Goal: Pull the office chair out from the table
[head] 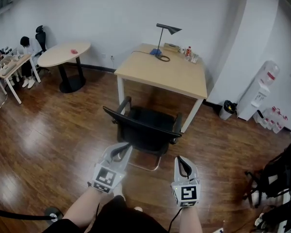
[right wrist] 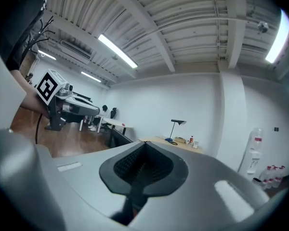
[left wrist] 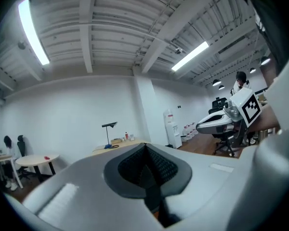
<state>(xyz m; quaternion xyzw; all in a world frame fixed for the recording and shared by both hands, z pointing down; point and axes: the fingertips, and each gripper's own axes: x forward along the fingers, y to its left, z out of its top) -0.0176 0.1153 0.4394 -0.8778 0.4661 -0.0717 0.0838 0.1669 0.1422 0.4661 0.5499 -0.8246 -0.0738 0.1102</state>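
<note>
Office chair (head: 144, 130) looks pulled out
It stands just clear of the counter's (head: 169, 74) near edge. The left gripper (head: 120, 151) and right gripper (head: 183, 164) hover behind its backrest, jaws closed, holding nothing.

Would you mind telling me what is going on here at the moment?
A person stands facing a black office chair, with a two-jaw gripper in each hand. The chair sits a little out from the wooden table, its back toward the person. The left gripper and the right gripper are both shut with nothing between their jaws, so neither is holding the chair.
</note>
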